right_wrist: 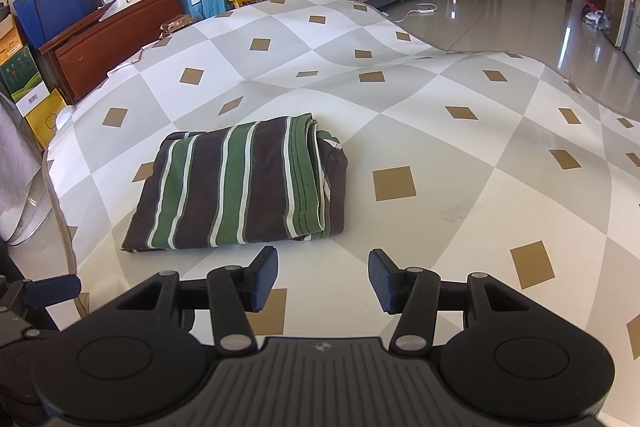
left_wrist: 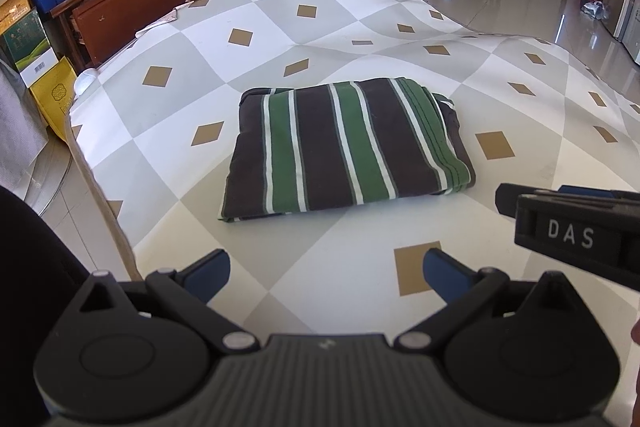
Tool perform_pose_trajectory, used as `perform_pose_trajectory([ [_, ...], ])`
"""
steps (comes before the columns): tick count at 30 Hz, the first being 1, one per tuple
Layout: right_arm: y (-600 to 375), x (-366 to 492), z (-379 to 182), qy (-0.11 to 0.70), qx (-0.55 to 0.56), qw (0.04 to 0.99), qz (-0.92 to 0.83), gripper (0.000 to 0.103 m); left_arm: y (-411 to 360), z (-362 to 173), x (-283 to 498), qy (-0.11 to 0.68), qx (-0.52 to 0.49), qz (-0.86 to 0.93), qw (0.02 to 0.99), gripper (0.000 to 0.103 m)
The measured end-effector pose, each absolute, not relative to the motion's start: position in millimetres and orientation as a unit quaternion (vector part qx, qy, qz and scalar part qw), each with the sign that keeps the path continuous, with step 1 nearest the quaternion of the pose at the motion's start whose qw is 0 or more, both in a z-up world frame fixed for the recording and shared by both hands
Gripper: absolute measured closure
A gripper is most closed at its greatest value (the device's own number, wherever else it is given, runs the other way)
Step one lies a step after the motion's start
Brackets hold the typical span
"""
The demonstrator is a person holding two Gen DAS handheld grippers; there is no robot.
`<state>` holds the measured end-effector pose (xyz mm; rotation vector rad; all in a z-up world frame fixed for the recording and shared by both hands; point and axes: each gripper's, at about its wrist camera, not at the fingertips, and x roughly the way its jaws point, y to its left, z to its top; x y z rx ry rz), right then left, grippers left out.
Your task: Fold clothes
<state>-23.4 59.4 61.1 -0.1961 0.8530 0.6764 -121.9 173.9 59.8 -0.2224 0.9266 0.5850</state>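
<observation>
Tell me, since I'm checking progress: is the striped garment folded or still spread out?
Folded. The striped garment lies as a compact, layered rectangle on the checked tablecloth, stacked edges showing along its right side.

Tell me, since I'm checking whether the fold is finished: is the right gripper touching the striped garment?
Apart. In the right wrist view the right gripper is open and bare tablecloth shows between its fingertips and the folded striped garment.

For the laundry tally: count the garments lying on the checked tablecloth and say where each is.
1. A folded striped garment lies flat on the checked tablecloth, just beyond both open grippers, left of the right gripper. Nothing else shows on the cloth; layers underneath may be hidden.
</observation>
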Motion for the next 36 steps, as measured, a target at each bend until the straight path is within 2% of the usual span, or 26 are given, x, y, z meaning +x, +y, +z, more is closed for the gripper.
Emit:
perform_pose_trajectory([
  [36,73.5,-22.9,56.0,0.411,-0.089,0.844,0.333,0.054,190.9,47.7,-116.2,0.454,-0.121,0.276,0.839,0.0],
])
